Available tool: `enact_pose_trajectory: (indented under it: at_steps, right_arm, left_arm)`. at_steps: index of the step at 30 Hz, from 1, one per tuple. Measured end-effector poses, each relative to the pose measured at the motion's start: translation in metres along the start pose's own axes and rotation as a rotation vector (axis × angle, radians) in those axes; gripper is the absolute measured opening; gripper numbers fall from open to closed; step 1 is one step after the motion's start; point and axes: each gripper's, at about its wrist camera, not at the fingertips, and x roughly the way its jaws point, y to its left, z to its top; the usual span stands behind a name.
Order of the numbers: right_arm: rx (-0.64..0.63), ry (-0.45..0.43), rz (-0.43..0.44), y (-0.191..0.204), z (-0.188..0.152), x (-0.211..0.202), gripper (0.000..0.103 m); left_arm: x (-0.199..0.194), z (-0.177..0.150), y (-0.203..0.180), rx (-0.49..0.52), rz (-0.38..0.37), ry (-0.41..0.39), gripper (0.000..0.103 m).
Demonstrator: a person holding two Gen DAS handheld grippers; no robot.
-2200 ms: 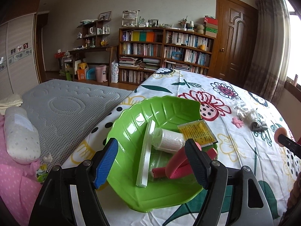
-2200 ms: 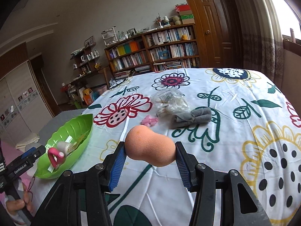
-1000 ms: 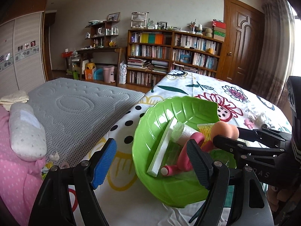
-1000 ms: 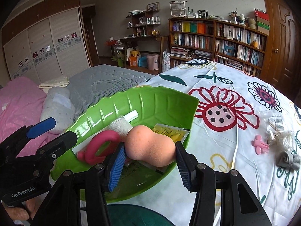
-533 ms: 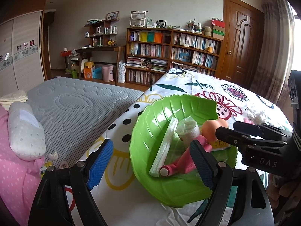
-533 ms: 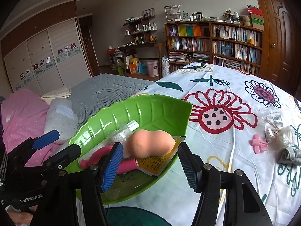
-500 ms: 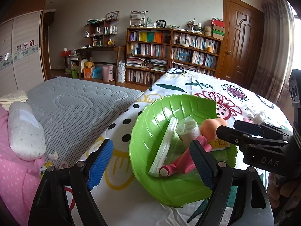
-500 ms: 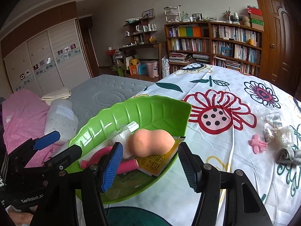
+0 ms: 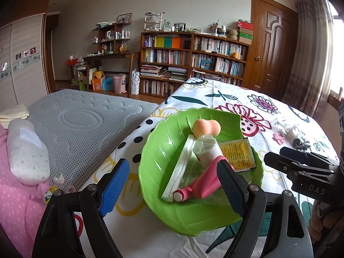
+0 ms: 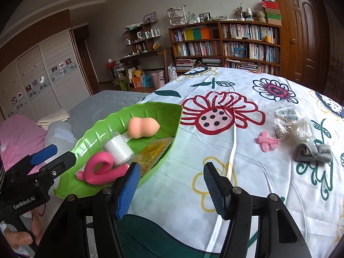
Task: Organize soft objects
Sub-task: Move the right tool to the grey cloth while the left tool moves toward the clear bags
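Peach peanut-shaped makeup sponge (image 10: pixel 143 127) lies in the green leaf-shaped plastic dish (image 10: pixel 150 110) on the flowered bedsheet (image 10: pixel 236 150), beside a white bandage roll (image 10: pixel 118 150). Right gripper (image 10: pixel 171 190) and left gripper (image 9: pixel 174 185) both hang spread and empty.

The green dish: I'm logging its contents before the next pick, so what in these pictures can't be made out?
- Yellow packet: print too small in both views.
- Pink foam tube: one end hidden by the left claw's finger, left view.
- Green dish: near rim hidden behind the right claw, right view.
- Clear bags: contents unreadable, glare.
- Grey sock: tiny in left view.
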Motion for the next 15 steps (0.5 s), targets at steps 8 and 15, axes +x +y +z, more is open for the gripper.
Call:
enact_pose_trajectory:
  at_steps: [8,15]
  right_arm:
    - [0.086,-0.006,-0.056,-0.037,-0.01,-0.014,0.068]
    - [0.145,-0.014,-0.123,-0.07,-0.019,-0.028,0.068]
  left_arm:
    - [-0.002,0.002,-0.013,0.018,-0.023,0.01,0.089]
    - [-0.004,0.007,-0.03,0.039,-0.056,0.012,0.09]
